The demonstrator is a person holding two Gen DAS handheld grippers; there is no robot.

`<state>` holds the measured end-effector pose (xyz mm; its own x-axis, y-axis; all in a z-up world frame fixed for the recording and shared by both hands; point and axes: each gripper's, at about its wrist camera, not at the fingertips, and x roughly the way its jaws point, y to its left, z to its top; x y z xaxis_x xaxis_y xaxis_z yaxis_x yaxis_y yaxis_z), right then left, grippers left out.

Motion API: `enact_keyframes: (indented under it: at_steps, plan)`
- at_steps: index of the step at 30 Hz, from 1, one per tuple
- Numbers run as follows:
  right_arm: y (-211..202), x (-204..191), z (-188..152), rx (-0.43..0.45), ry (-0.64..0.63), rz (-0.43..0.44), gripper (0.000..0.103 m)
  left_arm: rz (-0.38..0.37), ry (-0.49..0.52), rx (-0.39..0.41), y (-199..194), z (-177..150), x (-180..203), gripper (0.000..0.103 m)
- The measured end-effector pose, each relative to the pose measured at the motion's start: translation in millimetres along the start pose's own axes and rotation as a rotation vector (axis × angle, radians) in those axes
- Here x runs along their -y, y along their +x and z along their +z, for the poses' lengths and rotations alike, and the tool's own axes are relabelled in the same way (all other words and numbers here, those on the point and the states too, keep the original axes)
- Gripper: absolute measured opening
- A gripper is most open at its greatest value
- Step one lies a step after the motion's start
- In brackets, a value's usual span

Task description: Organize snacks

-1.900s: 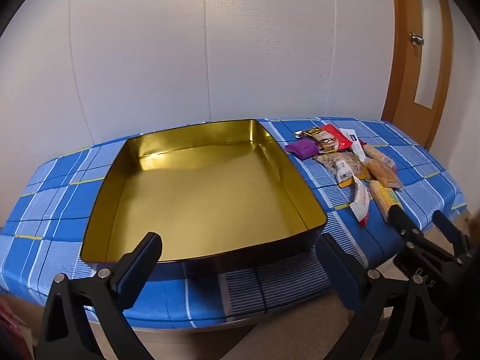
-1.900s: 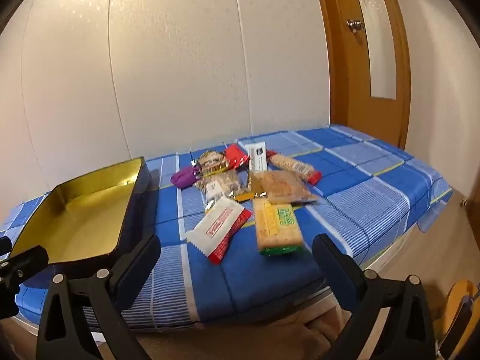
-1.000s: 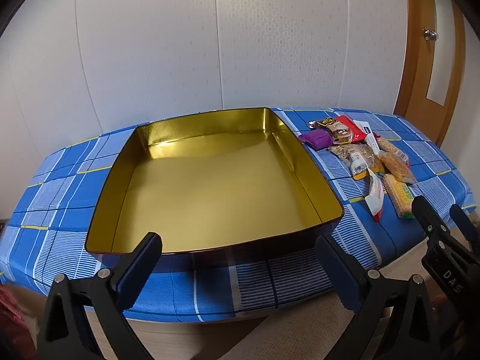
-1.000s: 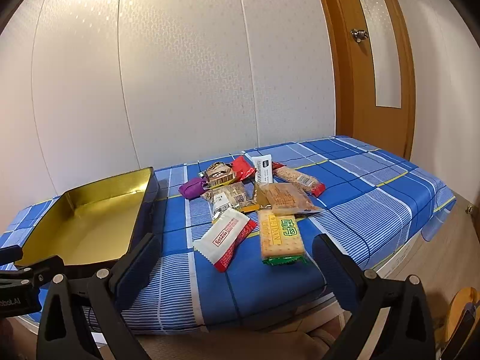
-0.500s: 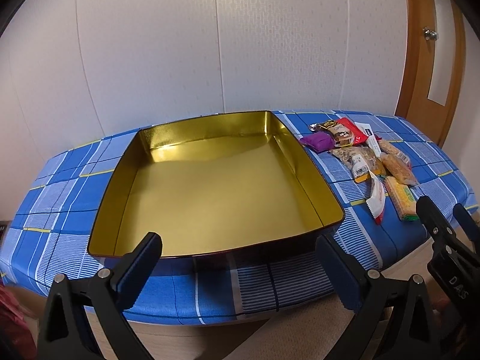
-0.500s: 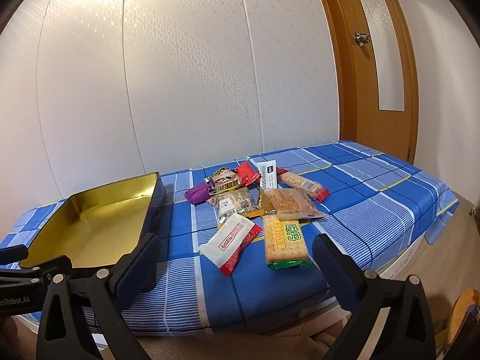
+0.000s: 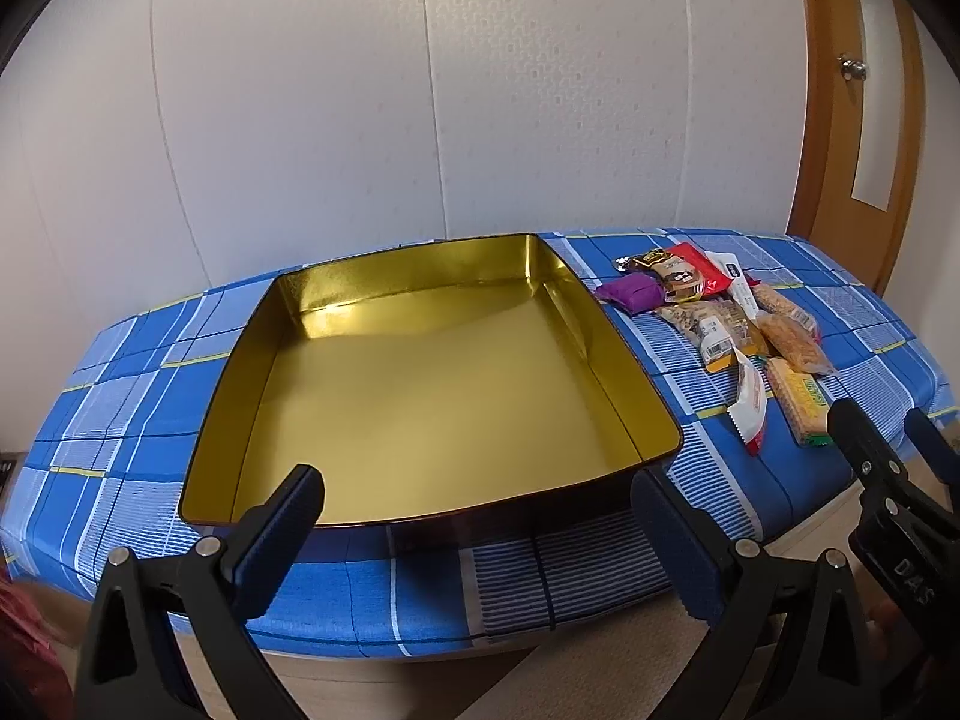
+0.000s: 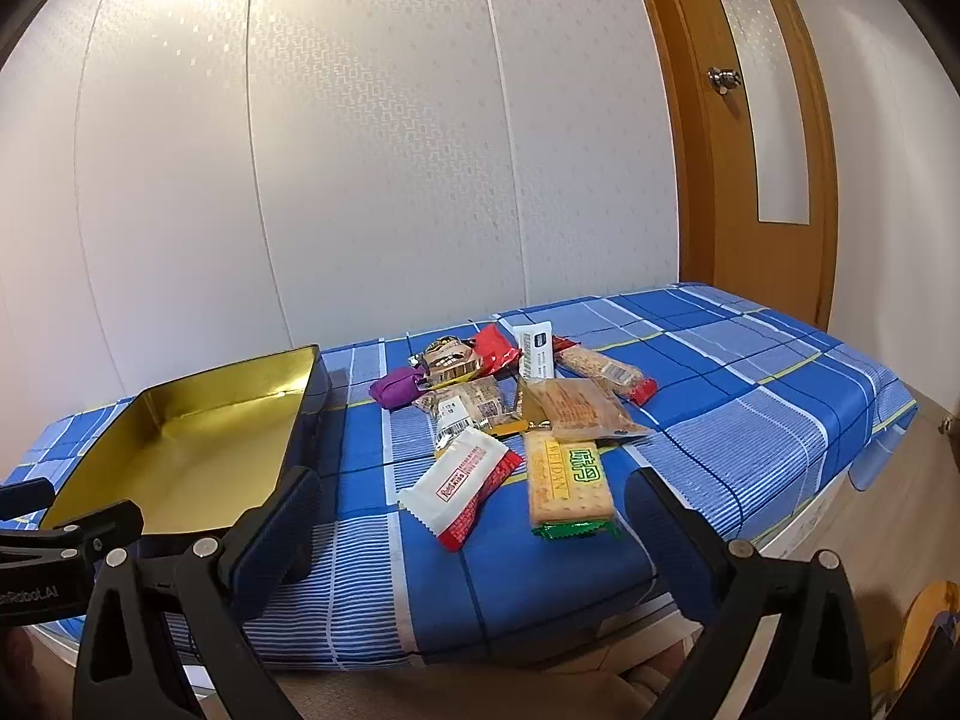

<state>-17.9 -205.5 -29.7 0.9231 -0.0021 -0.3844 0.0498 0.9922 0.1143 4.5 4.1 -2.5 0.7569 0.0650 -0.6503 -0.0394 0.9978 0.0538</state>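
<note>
Both grippers, left (image 7: 474, 531) and right (image 8: 474, 531), gape before snacks (image 8: 510, 420).

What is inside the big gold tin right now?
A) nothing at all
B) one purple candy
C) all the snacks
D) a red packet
A: the gold tin shows only its bare shiny bottom, while the purple candy and the other snacks lie beside it on the blue checked cloth.

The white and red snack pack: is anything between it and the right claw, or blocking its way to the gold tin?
Nothing visible blocks either. The right claw is open with the white and red snack pack lying just beyond it on bare blue cloth. Only bare cloth lies between the pack and the gold tin, whose wall it must clear.
</note>
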Motion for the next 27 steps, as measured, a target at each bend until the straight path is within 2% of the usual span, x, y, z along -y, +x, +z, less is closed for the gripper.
enact_keyframes:
  at_steps: [11,17,21,27]
  plan:
    - [0,3,-1,0.006,0.012,-0.004,0.103,0.002,0.014,0.005,-3,0,5,0.103]
    - [2,8,0,-0.001,0.021,-0.025,0.103,-0.002,0.027,-0.021,1,0,7,0.103]
    - [15,19,3,-0.033,0.042,-0.065,0.101,0.001,0.045,-0.044,5,0,11,0.103]
    - [53,51,12,-0.139,0.112,-0.125,0.094,0.01,0.067,-0.066,11,1,17,0.103]
